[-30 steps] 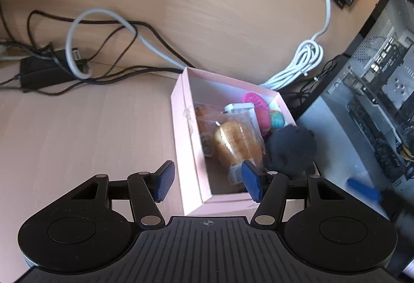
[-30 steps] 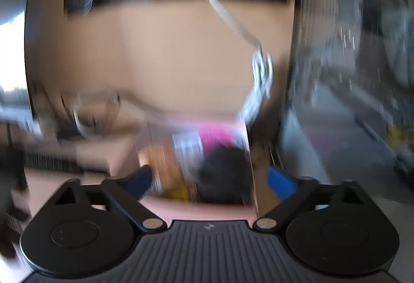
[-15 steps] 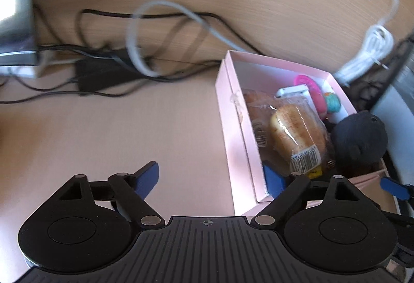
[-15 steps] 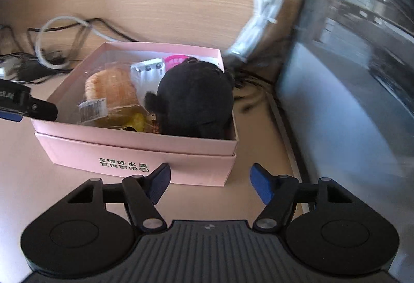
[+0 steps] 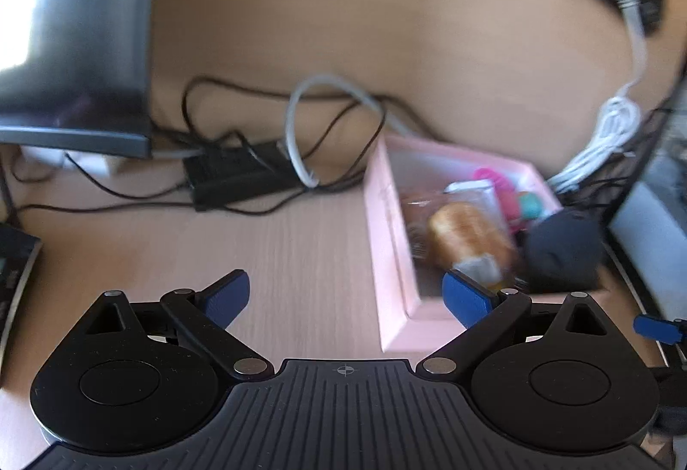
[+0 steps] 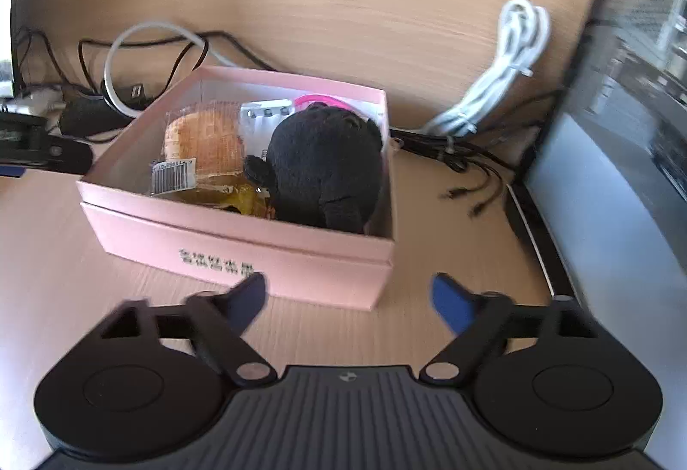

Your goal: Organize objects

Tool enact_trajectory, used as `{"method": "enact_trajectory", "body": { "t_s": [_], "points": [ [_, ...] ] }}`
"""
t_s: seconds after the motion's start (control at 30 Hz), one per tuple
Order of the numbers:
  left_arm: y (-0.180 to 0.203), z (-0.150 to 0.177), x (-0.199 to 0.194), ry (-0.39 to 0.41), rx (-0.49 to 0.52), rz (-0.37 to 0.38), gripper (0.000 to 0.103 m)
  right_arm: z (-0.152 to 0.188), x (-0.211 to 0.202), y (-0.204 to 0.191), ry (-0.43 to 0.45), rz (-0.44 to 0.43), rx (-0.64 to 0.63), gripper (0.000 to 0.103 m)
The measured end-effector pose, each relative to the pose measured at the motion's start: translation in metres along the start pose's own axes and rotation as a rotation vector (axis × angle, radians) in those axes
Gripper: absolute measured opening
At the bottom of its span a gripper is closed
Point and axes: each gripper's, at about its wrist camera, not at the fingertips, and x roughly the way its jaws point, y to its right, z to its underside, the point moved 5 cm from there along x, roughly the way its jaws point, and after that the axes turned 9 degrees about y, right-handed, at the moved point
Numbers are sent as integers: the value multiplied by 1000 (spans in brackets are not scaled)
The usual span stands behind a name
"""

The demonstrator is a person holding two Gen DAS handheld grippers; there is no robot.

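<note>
A pink cardboard box (image 6: 240, 242) stands on the wooden desk; it also shows in the left wrist view (image 5: 388, 255). Inside lie a wrapped bread roll (image 6: 202, 145), a black plush toy (image 6: 326, 165), a white battery pack (image 6: 266, 117) and a pink round item (image 6: 320, 99). My right gripper (image 6: 348, 298) is open and empty, just in front of the box's near wall. My left gripper (image 5: 345, 294) is open and empty, at the box's left near corner, its right finger over the box's edge.
A tangle of black and white cables and a black power brick (image 5: 232, 173) lies behind the box. A monitor (image 5: 73, 27) stands at the left. A bundled white cable (image 6: 511, 70) and a computer case (image 6: 622, 126) stand at the right.
Both grippers have pulled back from the box and opened wider. The left wrist view has drawn back and the monitor now shows at its left.
</note>
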Motion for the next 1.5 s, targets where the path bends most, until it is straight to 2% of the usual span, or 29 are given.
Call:
{"method": "enact_trajectory", "body": {
  "t_s": [0.1, 0.17, 0.27, 0.33, 0.4, 0.5, 0.6, 0.7, 0.77, 0.87, 1.1, 1.5],
  "points": [
    [7, 28, -33, -21, 30, 64, 100, 18, -29, 6, -23, 12, 61, 102],
    [13, 56, -49, -68, 53, 97, 100, 37, -47, 7, -61, 25, 117, 103],
    [25, 90, -70, -88, 117, 118, 100, 68, -69, 2, -132, 42, 151, 103],
    [31, 106, -75, -100, 154, 102, 100, 84, -81, -3, -152, 72, 123, 103],
    [31, 116, -75, -123, 129, 73, 100, 95, -88, -5, -162, 84, 93, 103],
    [31, 126, -69, -117, 128, 17, 100, 103, -91, -9, -164, 71, 59, 103],
    [38, 128, -60, -73, 182, -39, 100, 105, -88, -6, -97, 58, 62, 103],
    [41, 126, -55, -51, 140, -87, 100, 104, -78, -2, -8, 52, 48, 103],
    [46, 127, -50, -18, 163, -101, 101, 103, -72, 3, 41, 34, 54, 103],
    [47, 124, -44, -13, 145, -111, 100, 99, -58, 11, 51, -31, 115, 103],
    [50, 119, -34, -12, 132, -137, 101, 90, -38, 15, 57, -63, 141, 103],
    [48, 116, -27, -14, 127, -145, 102, 87, -34, 11, 62, -72, 138, 103]
  ]
}}
